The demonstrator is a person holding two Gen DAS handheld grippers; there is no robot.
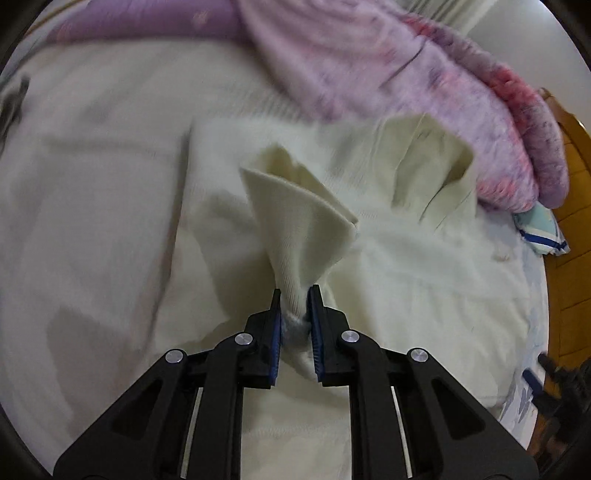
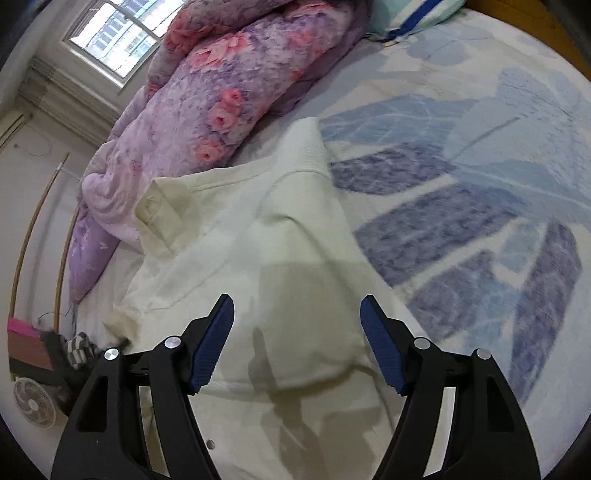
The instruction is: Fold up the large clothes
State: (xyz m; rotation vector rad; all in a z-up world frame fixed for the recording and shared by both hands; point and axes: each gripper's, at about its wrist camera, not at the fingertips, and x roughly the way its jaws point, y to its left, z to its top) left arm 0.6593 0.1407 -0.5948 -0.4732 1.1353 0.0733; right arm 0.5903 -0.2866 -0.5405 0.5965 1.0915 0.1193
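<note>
Bed (image 2: 480, 155) (leaf-print sheet) — cream garment (image 2: 258, 236), floral quilt (image 2: 221, 92), pillow (image 2: 410, 14).

A rumpled quilt (image 2: 207, 107), lilac with pink roses, lay heaped along the far side of the bed, and its pale underside (image 1: 388, 66) showed in the left wrist view. The bedsheet (image 2: 480, 155) bore large blue and grey leaf shapes. A pillow (image 2: 413, 14) (pale green with a dark blue stripe) rested at the head, touching the quilt. Behind stood a barred window (image 2: 118, 33). A small white fan (image 2: 35, 404) sat low beside the bed, near a pink object (image 2: 22, 326) too blurred to identify.
</note>
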